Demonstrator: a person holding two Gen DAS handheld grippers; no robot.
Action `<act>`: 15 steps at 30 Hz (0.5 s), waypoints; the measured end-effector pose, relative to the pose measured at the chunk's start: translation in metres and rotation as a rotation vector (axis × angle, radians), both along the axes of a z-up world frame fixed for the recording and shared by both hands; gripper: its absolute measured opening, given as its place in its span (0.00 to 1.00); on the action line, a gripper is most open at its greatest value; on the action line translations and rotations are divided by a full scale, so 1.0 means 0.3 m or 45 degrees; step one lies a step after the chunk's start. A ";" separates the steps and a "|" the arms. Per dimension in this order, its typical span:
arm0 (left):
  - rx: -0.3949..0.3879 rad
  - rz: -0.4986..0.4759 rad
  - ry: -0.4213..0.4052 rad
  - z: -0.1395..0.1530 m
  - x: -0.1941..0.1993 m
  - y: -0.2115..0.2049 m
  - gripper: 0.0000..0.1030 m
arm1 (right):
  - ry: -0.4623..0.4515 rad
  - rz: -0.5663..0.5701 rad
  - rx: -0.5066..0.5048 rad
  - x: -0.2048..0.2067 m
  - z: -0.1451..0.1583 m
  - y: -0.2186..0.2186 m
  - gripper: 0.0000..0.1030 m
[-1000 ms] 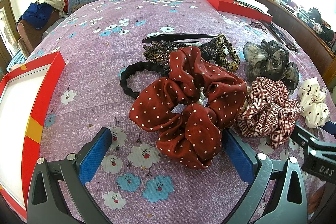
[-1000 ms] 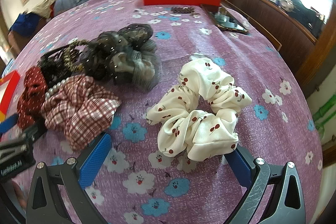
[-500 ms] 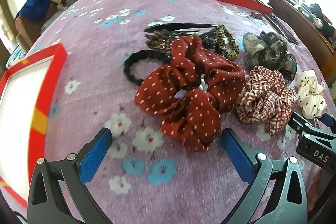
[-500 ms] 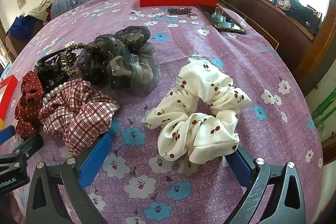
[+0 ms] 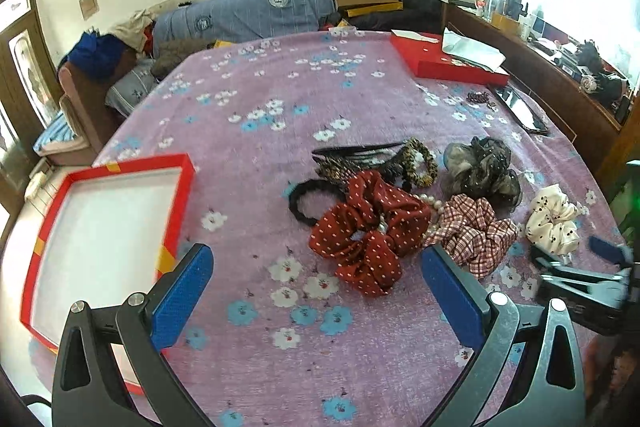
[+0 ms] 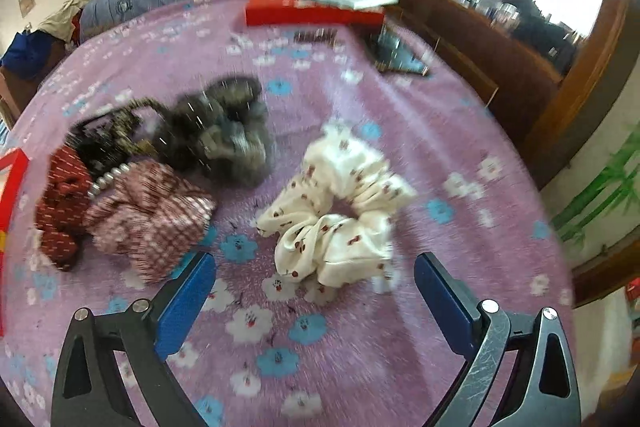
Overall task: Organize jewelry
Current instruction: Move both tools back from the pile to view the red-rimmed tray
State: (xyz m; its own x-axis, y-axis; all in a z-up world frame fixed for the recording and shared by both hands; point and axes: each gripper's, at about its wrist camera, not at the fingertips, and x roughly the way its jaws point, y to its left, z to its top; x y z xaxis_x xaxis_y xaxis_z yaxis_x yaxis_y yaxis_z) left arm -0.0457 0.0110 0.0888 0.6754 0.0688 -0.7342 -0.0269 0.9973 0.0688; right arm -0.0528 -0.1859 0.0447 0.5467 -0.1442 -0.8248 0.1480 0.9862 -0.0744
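Several hair pieces lie on the purple flowered cloth. A dark red dotted scrunchie sits just beyond my left gripper, which is open and empty. Beside it lie a plaid scrunchie, a pearl strand, a black hair tie, a leopard-print tie and a grey gauze scrunchie. A white cherry-print scrunchie lies in front of my right gripper, open, nothing between its fingers. An open red box with a white floor stands at the left.
A closed red box with paper on it lies at the far right of the cloth, with a dark tray and a beaded clip near it. A wooden ledge runs along the right. Folded bedding lies behind.
Both grippers have pulled back and risen, so the scrunchies look smaller and farther. The red box is more fully in the left view. The right view is blurred by motion.
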 end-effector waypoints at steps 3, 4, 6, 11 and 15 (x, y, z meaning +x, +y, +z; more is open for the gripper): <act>0.009 -0.019 -0.018 0.045 0.008 0.005 1.00 | -0.032 0.012 -0.010 -0.042 0.084 0.026 0.98; 0.009 -0.024 -0.032 0.061 0.004 0.008 1.00 | -0.035 0.020 0.001 -0.059 0.114 0.040 0.98; 0.012 -0.027 -0.061 0.099 -0.002 0.023 1.00 | -0.035 0.032 0.032 -0.076 0.150 0.058 0.98; -0.052 -0.026 -0.008 0.154 -0.009 0.073 1.00 | -0.031 0.028 0.123 -0.111 0.212 0.109 0.98; -0.081 -0.069 -0.004 0.198 -0.038 0.097 1.00 | -0.061 0.013 0.175 -0.140 0.267 0.136 0.98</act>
State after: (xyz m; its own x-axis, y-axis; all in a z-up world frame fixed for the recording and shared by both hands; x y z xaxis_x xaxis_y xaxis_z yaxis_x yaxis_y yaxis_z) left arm -0.0572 0.0400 0.1481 0.6792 -0.0148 -0.7338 0.0270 0.9996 0.0048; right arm -0.0949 -0.1450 0.1249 0.5869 -0.0265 -0.8092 0.1384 0.9880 0.0681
